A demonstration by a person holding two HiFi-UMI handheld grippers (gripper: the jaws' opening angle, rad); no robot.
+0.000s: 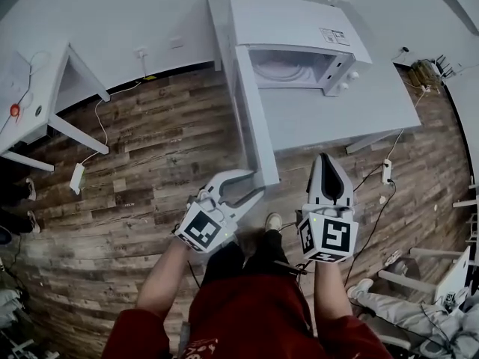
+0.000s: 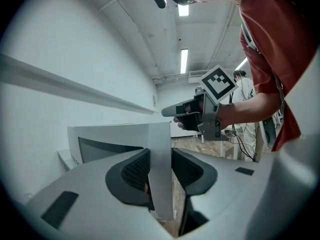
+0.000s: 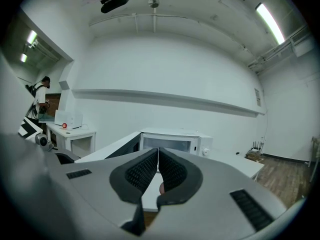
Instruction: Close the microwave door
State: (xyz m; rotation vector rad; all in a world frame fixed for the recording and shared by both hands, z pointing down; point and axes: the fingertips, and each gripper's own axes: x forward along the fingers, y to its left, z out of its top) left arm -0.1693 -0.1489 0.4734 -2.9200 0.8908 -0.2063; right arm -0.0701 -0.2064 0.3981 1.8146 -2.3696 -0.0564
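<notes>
A white microwave [image 1: 299,28] stands on a white table [image 1: 352,111] with its door [image 1: 251,118] swung wide toward me. My left gripper [image 1: 256,184] has its jaws round the door's free edge. In the left gripper view the door panel [image 2: 160,144] stands between the black pads [image 2: 132,171], which press on both its faces. My right gripper [image 1: 325,159] is shut and holds nothing. It hovers at the table's front edge, just right of the door. From the right gripper [image 3: 158,171] I look at the microwave's open cavity [image 3: 172,144].
A second white table [image 1: 45,103] stands at the left. Cables and a power strip [image 1: 77,178] lie on the wooden floor. Another power strip [image 1: 387,170] lies right of the table. A person's legs [image 1: 389,305] are at the lower right.
</notes>
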